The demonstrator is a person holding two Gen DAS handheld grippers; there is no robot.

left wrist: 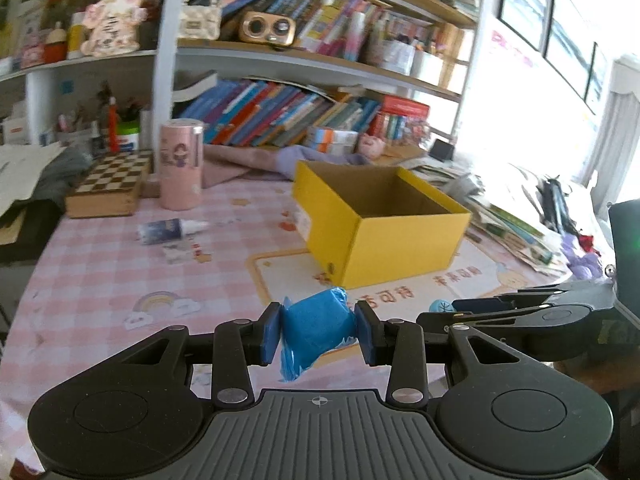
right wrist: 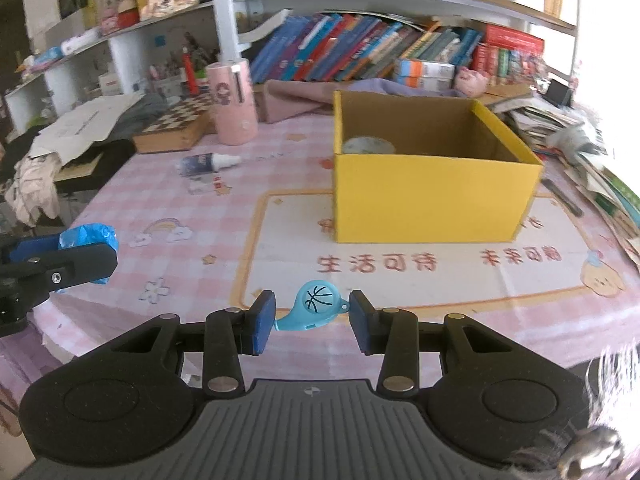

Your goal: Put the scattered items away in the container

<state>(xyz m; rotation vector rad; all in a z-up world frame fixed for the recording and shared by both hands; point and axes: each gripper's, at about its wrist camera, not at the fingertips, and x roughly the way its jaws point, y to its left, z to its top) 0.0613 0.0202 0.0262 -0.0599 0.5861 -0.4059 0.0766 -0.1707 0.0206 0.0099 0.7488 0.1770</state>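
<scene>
L gripper [left wrist: 318,334] was clamped on a blue wrapped packet [left wrist: 318,330], pads tight on both sides, held above the tablecloth [left wrist: 100,272]. R gripper [right wrist: 312,318] pinched a small light-blue whistle w/ basketball print [right wrist: 316,306], narrow gap, tips touching its ends. Yellow box [right wrist: 432,196] stood at 12–1 o'clock from the R gripper, well apart, open top; one pale round item [right wrist: 368,146] already lay inside, far-left corner. Left to do, by my reading: both held items into the box, plus a small white-capped bottle [right wrist: 208,163] lying at 11 o'clock, near a pink canister [right wrist: 232,104]. Roughly early-to-mid task.
</scene>
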